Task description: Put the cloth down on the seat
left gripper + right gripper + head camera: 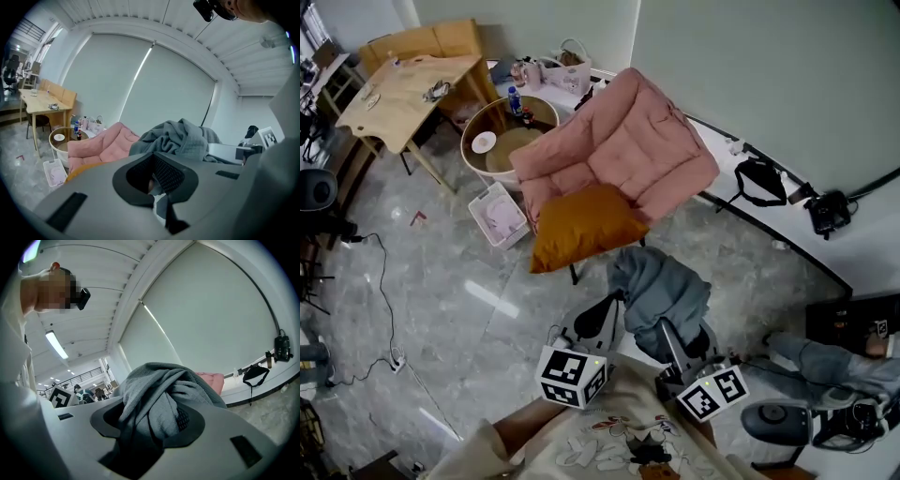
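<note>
My right gripper (157, 420) clamps a thick bunch of the grey cloth (664, 289); my left gripper (153, 177), jaws narrow, pinches its edge. The cloth hangs between them, apart from the pink chair (623, 150) and orange cushion (581, 227) at eleven o'clock

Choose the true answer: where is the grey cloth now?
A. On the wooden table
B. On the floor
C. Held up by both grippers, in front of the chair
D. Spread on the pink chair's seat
C: the grey cloth hangs bunched from the left gripper and right gripper, short of the pink chair, which carries only an orange cushion.
</note>
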`<state>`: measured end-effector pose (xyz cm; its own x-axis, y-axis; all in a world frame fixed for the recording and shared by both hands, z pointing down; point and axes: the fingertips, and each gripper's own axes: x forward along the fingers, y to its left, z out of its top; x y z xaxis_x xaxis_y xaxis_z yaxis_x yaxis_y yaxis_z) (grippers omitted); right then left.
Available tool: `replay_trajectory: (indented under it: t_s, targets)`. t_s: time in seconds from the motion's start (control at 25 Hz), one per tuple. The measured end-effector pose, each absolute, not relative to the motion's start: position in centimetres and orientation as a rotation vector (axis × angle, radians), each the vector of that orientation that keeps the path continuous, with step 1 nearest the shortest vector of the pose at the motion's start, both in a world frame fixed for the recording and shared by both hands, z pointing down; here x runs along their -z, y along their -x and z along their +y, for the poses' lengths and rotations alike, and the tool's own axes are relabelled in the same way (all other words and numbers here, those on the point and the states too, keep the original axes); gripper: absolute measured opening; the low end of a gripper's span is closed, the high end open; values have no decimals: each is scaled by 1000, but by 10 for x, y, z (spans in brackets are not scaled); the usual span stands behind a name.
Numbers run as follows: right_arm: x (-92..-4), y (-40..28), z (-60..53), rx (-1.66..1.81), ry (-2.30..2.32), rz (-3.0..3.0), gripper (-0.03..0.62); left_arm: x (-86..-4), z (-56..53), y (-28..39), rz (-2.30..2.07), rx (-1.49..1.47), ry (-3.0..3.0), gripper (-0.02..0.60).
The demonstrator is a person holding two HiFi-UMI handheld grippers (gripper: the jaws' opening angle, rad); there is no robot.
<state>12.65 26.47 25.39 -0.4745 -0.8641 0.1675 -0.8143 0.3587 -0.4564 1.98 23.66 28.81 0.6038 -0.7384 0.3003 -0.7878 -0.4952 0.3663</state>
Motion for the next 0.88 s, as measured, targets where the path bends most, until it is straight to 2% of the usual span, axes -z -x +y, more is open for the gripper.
replay_trajectory:
  t_s: [0.32, 0.88]
  targets:
    - [-248, -109, 214, 721, 1647, 2433, 213, -292, 186, 15, -1163, -142, -2370, 5]
    - [-233, -83, 171, 663, 1664, 2415, 213, -288, 140, 30, -1116, -128, -2375, 6]
